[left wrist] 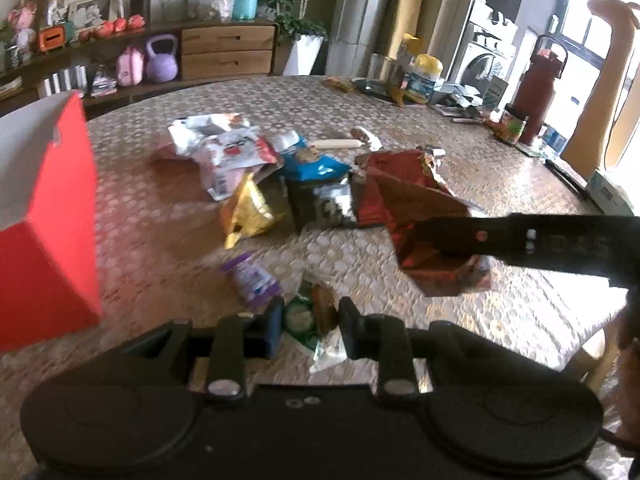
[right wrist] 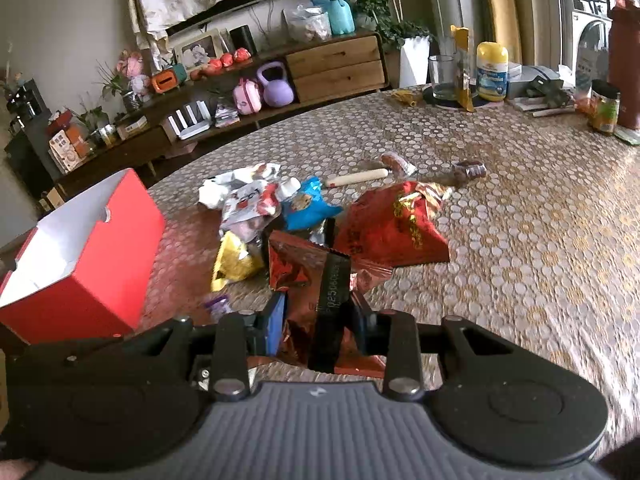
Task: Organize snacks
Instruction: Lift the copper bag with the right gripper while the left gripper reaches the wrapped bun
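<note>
Here we had each tool clamped on a snack. Our left tool (left wrist: 309,330), at the frame's bottom centre, pinched a green packet (left wrist: 304,316). Our right tool (right wrist: 320,330) gripped a dark red foil bag (right wrist: 308,280) at lower centre. The snack pile (right wrist: 304,208) lay mid-frame on the counter (right wrist: 520,240), and the open red box (right wrist: 96,264) stood at left.
</note>
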`<state>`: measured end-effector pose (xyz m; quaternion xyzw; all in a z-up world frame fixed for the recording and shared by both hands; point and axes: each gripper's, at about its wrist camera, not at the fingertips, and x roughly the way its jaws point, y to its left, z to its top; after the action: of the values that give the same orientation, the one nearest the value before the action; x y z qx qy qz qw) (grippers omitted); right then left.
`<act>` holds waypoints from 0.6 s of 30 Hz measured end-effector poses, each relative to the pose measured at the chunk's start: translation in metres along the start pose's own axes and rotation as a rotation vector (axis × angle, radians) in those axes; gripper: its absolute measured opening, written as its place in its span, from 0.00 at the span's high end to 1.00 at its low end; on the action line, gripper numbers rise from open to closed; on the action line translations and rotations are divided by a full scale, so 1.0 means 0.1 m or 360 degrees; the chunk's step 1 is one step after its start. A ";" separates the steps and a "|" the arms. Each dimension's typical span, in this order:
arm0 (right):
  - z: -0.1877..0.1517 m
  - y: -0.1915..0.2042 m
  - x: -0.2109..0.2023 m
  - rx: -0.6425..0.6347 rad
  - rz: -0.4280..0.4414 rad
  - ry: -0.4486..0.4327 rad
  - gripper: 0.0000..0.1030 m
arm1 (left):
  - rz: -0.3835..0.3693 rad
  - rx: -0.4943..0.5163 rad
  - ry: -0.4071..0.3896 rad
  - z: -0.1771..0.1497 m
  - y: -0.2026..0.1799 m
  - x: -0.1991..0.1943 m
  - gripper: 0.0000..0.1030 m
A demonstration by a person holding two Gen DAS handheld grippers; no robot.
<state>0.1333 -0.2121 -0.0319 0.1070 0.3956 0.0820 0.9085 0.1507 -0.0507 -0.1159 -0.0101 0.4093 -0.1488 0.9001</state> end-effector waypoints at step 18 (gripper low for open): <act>-0.26 0.47 -0.63 -0.0131 0.0054 -0.0061 0.68 | 0.0055 -0.0144 -0.0079 -0.20 0.48 -0.76 0.79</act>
<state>0.0687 -0.1786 0.0076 0.0778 0.3724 0.1116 0.9180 0.1015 0.0182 -0.0800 -0.0473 0.3933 -0.1143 0.9110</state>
